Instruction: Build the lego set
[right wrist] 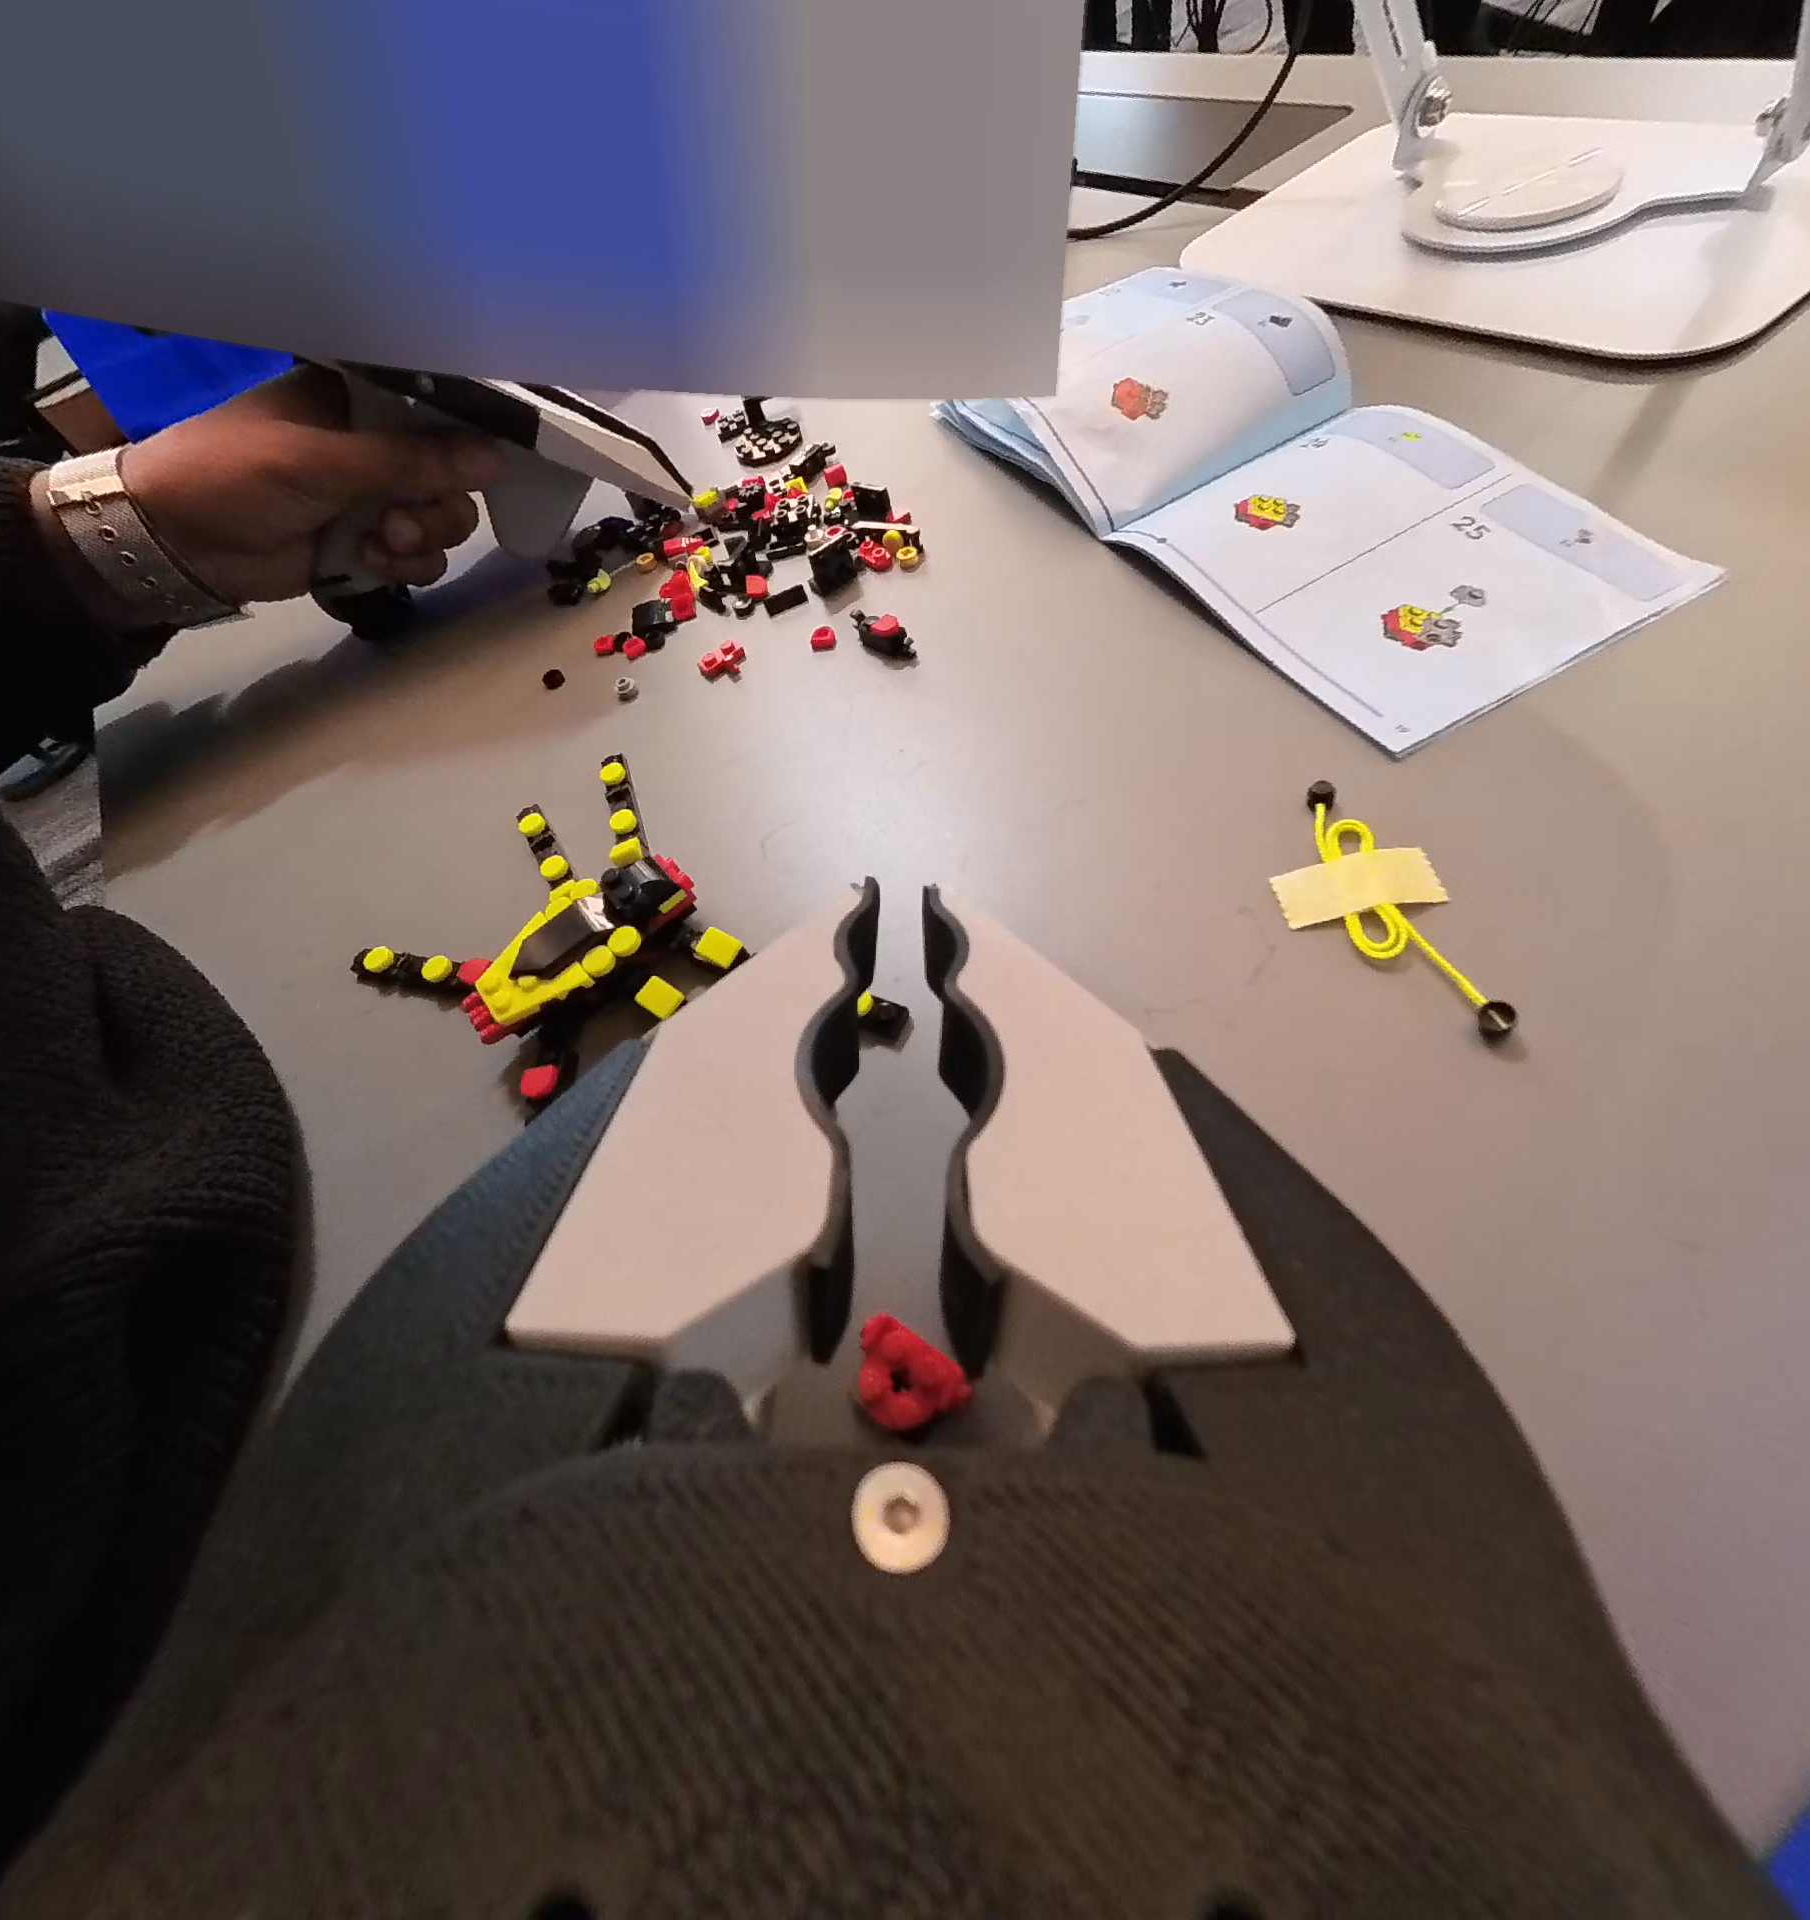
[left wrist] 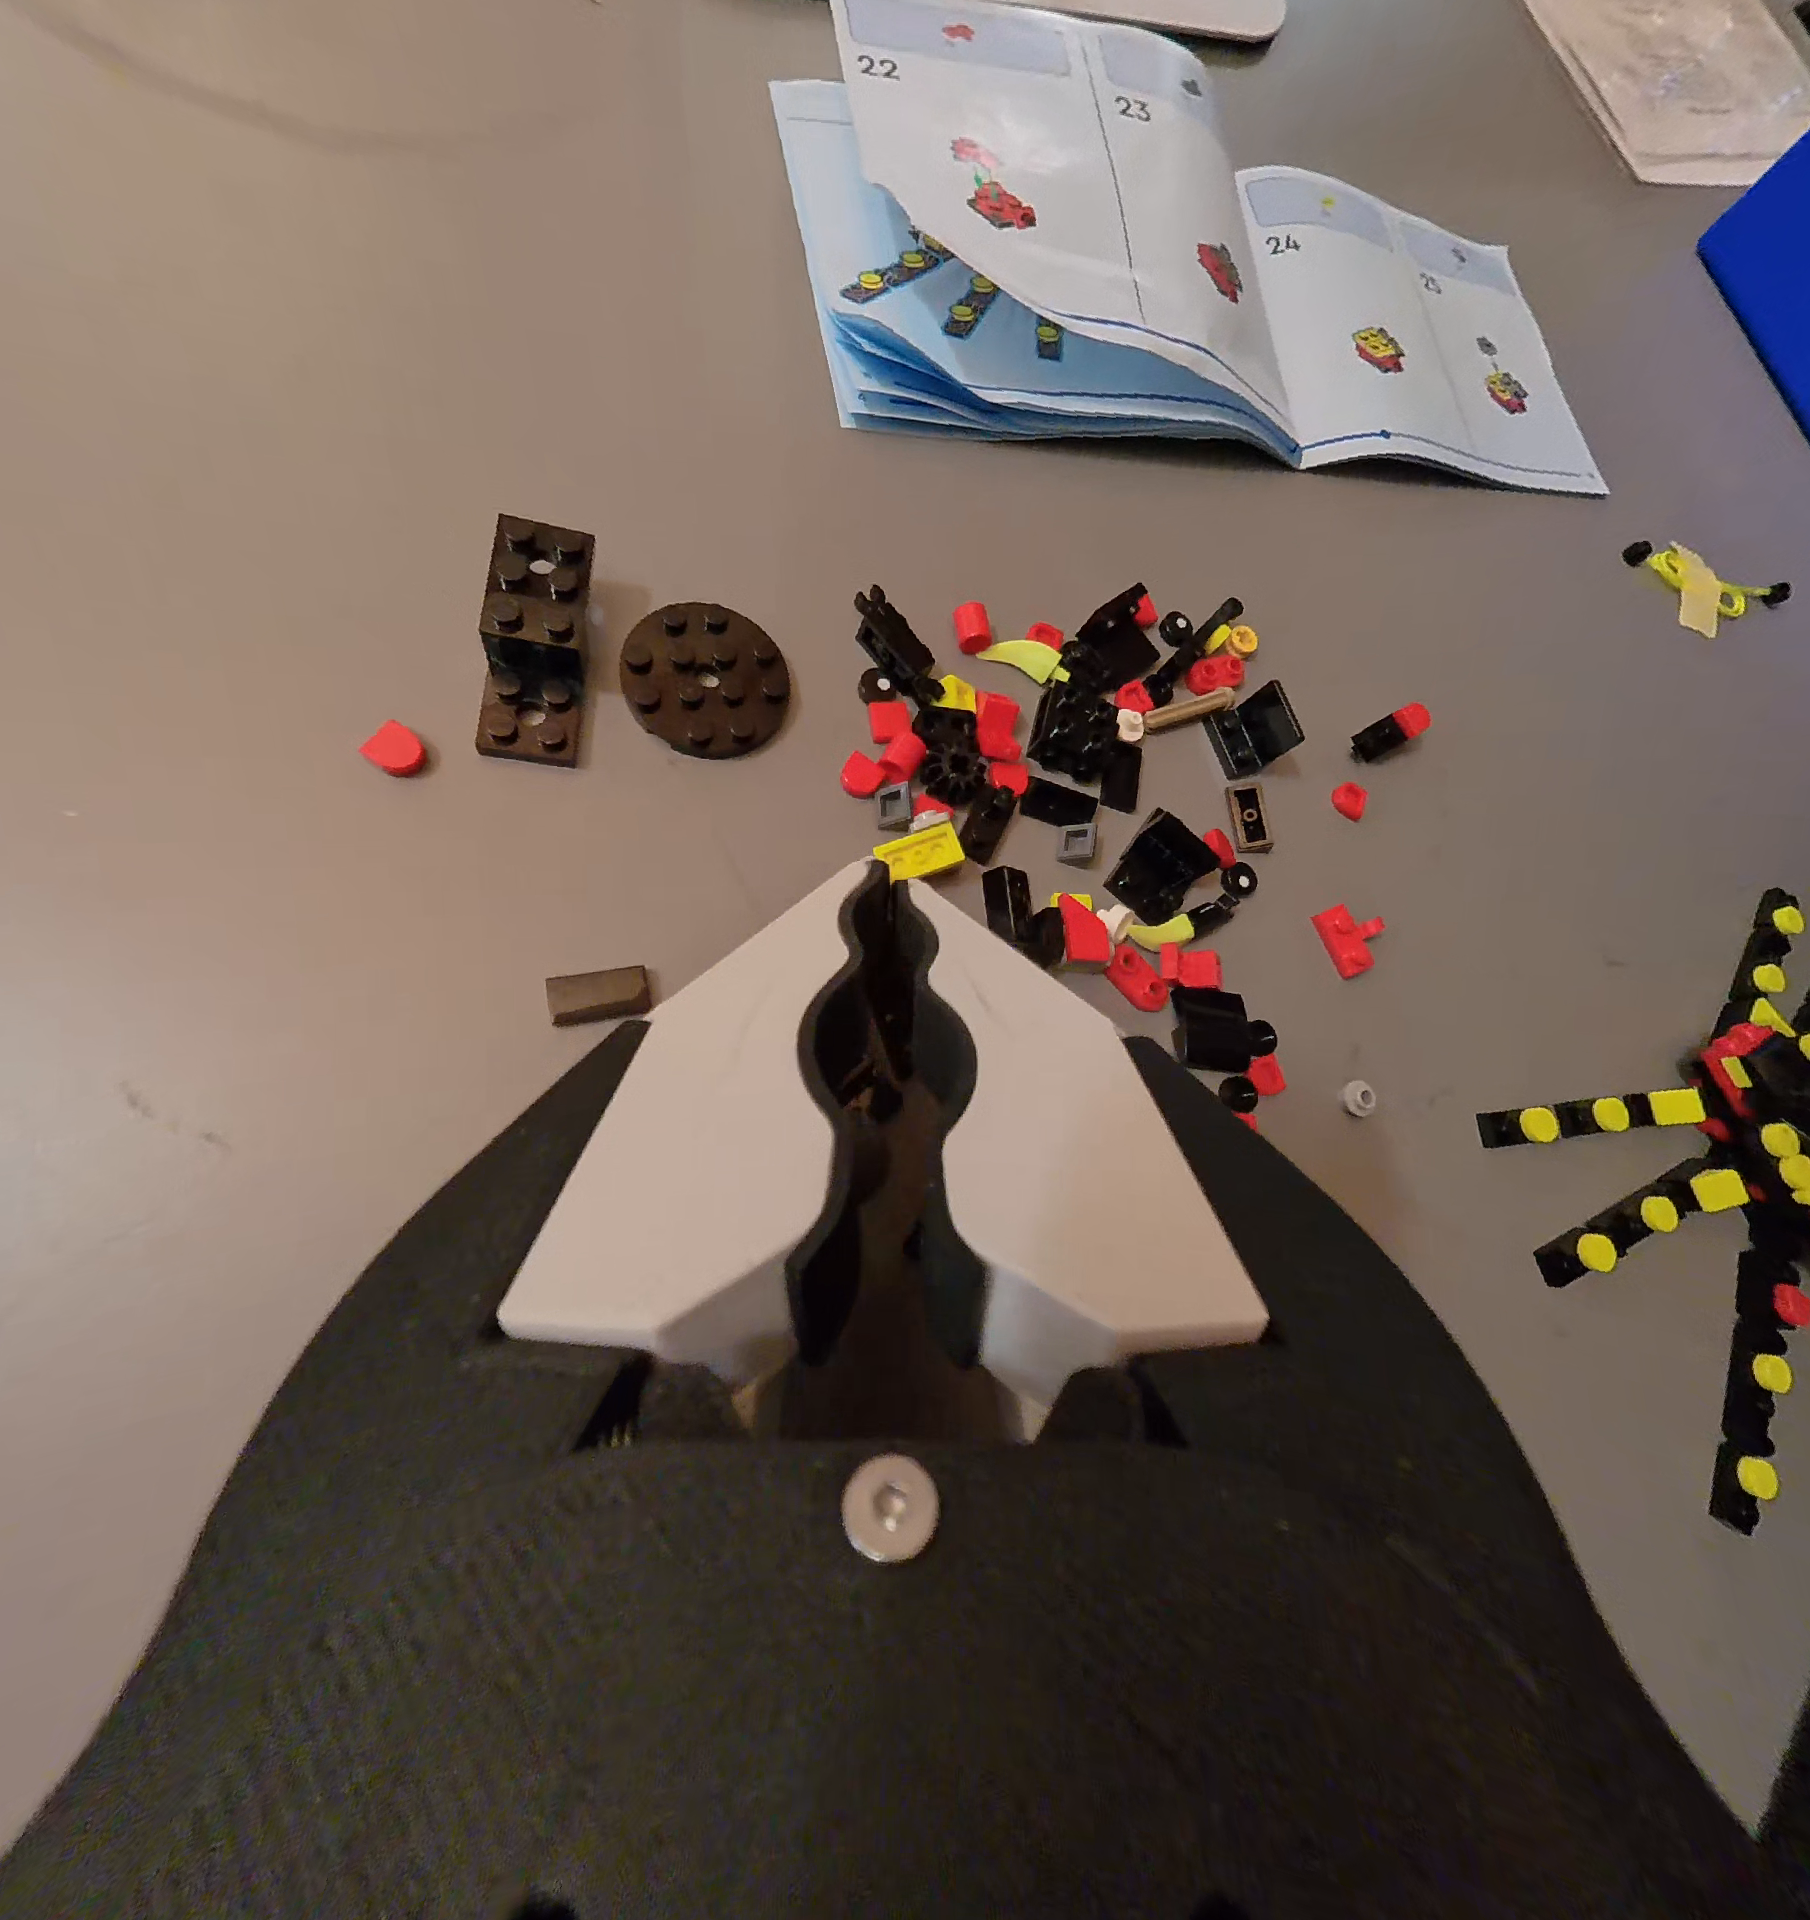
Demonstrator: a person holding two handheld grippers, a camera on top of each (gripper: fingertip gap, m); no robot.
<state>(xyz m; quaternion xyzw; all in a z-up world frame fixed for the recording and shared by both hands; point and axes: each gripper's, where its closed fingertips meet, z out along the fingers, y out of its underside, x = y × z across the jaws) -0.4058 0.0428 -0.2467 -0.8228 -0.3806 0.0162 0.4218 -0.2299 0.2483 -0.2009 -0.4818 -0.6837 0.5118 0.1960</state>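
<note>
My left gripper is shut at the near edge of the loose pile of red, black and yellow pieces. A yellow plate lies right at its tips; I cannot tell whether it is pinched. The right wrist view shows this gripper at the pile, in a person's hand. My right gripper hovers over the table with its tips a narrow gap apart. A small red piece is lodged deep between its fingers. The black-and-yellow spider model lies just left of it and also shows in the left wrist view.
The open instruction booklet lies beyond the pile. A black round plate, a black bracket stack, a red tile and a dark slope brick lie to the left. A taped yellow string lies at the right, and a white monitor stand stands behind it. The left gripper's tips are roughly 30 centimetres from the right gripper's.
</note>
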